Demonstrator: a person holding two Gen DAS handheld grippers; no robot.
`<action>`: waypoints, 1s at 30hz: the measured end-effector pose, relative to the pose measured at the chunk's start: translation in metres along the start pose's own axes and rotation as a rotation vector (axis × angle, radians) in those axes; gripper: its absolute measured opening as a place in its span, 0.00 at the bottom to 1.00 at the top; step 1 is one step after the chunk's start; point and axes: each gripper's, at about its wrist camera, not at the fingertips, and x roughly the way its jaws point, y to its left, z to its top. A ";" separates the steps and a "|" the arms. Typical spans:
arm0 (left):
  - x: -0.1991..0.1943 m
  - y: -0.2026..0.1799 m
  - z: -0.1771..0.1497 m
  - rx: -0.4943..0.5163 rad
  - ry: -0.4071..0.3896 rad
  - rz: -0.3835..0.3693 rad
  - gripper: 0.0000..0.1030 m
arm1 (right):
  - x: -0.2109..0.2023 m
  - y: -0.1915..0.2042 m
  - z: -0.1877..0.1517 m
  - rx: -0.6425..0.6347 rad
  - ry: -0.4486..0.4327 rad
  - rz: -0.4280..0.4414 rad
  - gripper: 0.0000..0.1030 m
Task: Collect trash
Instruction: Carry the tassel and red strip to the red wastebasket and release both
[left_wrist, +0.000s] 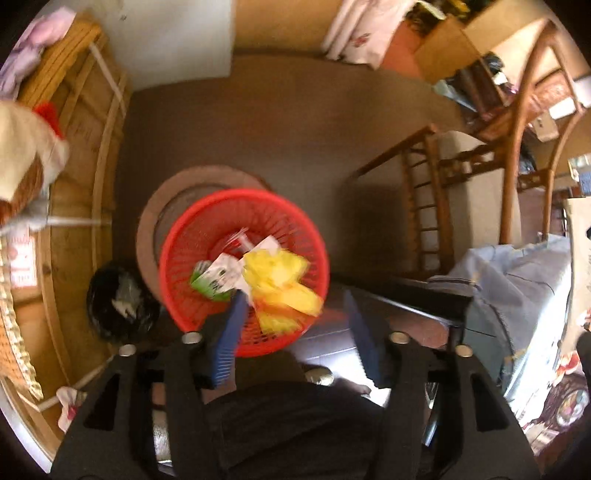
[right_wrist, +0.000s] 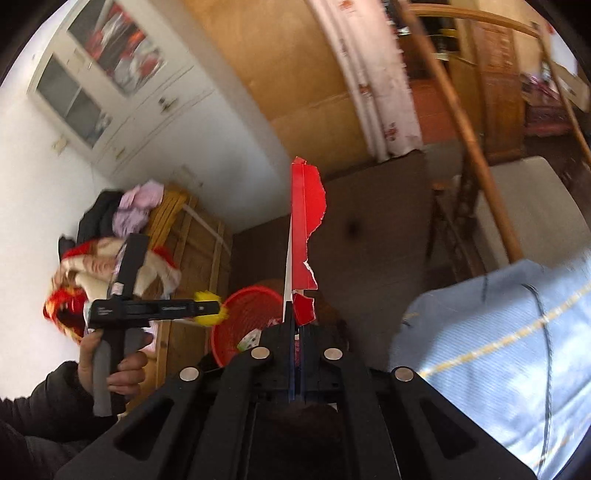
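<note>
A red plastic basket (left_wrist: 192, 236) stands on the brown floor and also shows in the right wrist view (right_wrist: 243, 310). It holds a green and white packet (left_wrist: 212, 278) and white paper scraps. My left gripper (left_wrist: 295, 314) is open above the basket's near rim. A blurred yellow wrapper (left_wrist: 284, 284) lies between its blue fingers (left_wrist: 231, 328), over the basket, touching neither pad clearly. My right gripper (right_wrist: 297, 325) is shut on a torn red paper piece (right_wrist: 306, 221) that stands upright, above and right of the basket.
A black bag (left_wrist: 118, 302) with white scraps sits left of the basket. A wooden crate (left_wrist: 74, 147) with clothes stands at left. A wooden chair (left_wrist: 436, 192) and a light blue cloth (right_wrist: 498, 350) are at right. A round cardboard ring (left_wrist: 173, 192) lies behind the basket.
</note>
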 end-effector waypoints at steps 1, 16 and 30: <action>-0.001 0.007 0.000 -0.011 0.004 -0.002 0.64 | 0.005 0.004 0.004 -0.003 0.012 0.005 0.02; -0.037 0.098 0.007 -0.211 -0.071 0.056 0.83 | 0.158 0.104 0.003 -0.235 0.408 0.119 0.02; -0.039 0.101 0.013 -0.203 -0.065 0.066 0.83 | 0.173 0.098 0.004 -0.202 0.422 0.110 0.48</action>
